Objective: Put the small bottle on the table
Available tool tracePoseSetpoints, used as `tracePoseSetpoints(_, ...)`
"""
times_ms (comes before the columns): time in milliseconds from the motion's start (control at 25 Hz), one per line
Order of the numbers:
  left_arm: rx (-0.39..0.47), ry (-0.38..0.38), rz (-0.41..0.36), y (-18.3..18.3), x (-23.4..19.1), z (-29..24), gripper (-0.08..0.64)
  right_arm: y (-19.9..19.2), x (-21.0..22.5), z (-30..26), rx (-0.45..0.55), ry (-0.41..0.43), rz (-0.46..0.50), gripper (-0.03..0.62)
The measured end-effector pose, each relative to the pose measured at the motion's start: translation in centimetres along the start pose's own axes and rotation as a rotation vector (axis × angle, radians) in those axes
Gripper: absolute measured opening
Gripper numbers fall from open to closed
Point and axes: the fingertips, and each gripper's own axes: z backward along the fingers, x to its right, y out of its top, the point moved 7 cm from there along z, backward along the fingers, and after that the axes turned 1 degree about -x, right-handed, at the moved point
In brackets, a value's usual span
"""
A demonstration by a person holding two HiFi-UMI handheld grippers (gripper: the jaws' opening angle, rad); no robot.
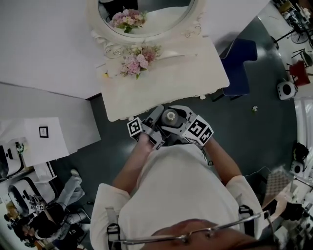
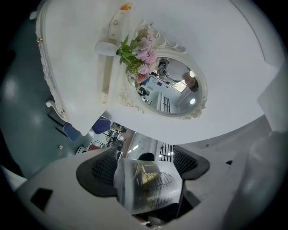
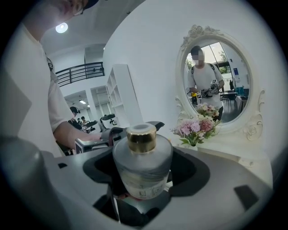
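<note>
The small bottle [image 1: 170,117] is frosted glass with a gold cap and gold print. It hangs in the air just off the front edge of the white dressing table [image 1: 195,73], close to the person's chest. My left gripper [image 1: 155,128] and right gripper [image 1: 186,124] meet around it from either side. In the left gripper view the bottle's printed body [image 2: 148,184] fills the gap between the pads of my left gripper [image 2: 146,173]. In the right gripper view the bottle [image 3: 141,164] stands upright, and my right gripper [image 3: 143,168] is shut on its body.
A pink flower bunch [image 1: 137,61] lies at the table's back, under an oval white-framed mirror [image 1: 146,14]. A blue chair [image 1: 239,63] stands right of the table. Dark floor [image 1: 264,127] surrounds it, with equipment at the far right and lower left.
</note>
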Motion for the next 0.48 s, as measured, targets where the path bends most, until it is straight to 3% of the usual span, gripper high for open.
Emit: tracePoseSetpoints(480, -0.092, 0.025, 0.069, 5.8, 1.2, -2.1, 0.383, 2.6, 3.6, -3.8, -0.027, -0.065, -0.032, 0.345)
